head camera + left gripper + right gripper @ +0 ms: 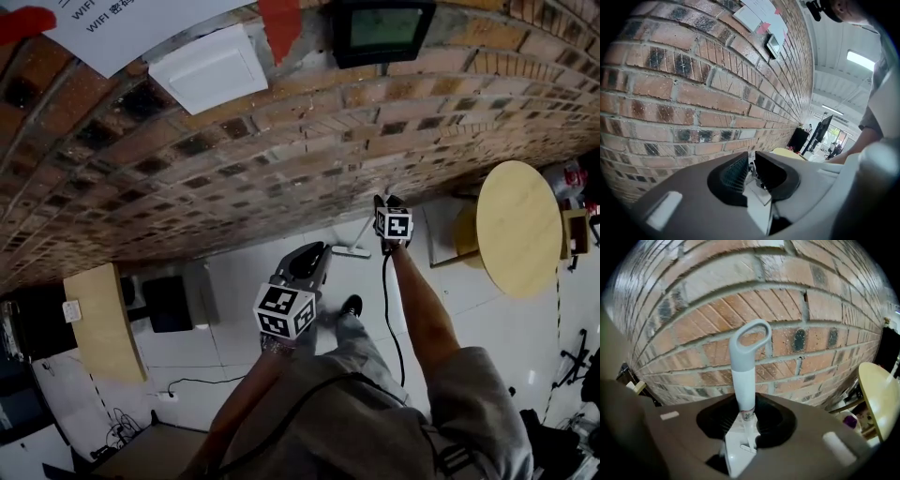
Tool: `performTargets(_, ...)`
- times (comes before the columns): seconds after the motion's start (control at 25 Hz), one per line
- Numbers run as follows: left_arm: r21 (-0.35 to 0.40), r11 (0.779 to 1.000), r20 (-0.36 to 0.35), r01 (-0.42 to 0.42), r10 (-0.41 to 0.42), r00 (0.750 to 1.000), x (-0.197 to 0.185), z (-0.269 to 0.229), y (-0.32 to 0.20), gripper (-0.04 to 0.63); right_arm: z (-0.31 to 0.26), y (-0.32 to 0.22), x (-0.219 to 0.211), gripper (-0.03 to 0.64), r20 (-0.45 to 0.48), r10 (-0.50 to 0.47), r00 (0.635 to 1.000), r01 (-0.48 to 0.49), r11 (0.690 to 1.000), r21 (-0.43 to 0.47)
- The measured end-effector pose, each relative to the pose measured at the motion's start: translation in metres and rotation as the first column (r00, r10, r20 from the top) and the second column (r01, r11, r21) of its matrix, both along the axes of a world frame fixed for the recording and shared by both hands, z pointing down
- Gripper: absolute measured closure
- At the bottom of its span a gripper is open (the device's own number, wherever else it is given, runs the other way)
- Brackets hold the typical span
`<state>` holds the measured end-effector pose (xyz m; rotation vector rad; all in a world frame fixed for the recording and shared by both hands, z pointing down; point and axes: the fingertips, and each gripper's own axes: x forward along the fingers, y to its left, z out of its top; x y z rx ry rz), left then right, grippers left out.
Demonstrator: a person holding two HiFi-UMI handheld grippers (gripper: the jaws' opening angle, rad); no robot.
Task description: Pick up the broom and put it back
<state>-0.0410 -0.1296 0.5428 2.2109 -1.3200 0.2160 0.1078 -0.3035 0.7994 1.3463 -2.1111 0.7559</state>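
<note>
The broom has a white shaft (743,390) that ends in a grey loop grip (749,345), and it stands upright in front of the brick wall (797,301). My right gripper (745,414) is shut on the shaft just below the grey grip. In the head view the right gripper (386,202) is close to the wall, and the thin shaft runs down to the white broom head (350,250) on the floor. My left gripper (317,253) hangs lower and to the left, apart from the broom. Its jaws (751,168) stand almost together with nothing between them.
A round yellow table (516,225) stands to the right of the broom. A wooden tabletop (103,323) and a black box (173,302) are to the left along the wall. A cable (192,382) lies on the pale floor. The person's shoe (352,305) is below the broom head.
</note>
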Motion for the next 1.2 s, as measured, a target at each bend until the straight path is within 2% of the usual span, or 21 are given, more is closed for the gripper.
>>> performTargets(0.28, 0.033, 0.998, -0.001, -0.056, 0.056, 0.998, 0.009, -0.004, 0.012, 0.543, -0.064, 0.080, -0.018, 0.518, -0.027, -0.071, 0.997, 0.073, 0.993, 0.093)
performTargets(0.44, 0.071, 0.995, -0.007, -0.070, 0.070, 0.997, 0.013, -0.014, 0.020, 0.543, -0.140, 0.112, -0.024, 0.518, -0.006, -0.079, 0.997, 0.079, 0.979, 0.187)
performTargets(0.72, 0.173, 0.978, -0.011, -0.113, 0.116, 0.993, 0.022, -0.046, 0.022, 0.514, -0.259, 0.159, -0.058, 0.518, 0.046, -0.148, 0.988, 0.129, 0.949, 0.287)
performTargets(0.92, 0.199, 0.971, 0.002, -0.135, 0.138, 0.990, 0.022, -0.058, 0.027, 0.515, -0.288, 0.181, -0.076, 0.518, 0.107, -0.175, 0.979, 0.135, 0.943, 0.304)
performTargets(1.2, 0.238, 0.962, 0.003, -0.136, 0.139, 0.990, 0.021, -0.070, 0.032, 0.572, -0.301, 0.201, -0.088, 0.518, 0.144, -0.194, 0.970, 0.143, 0.941, 0.308)
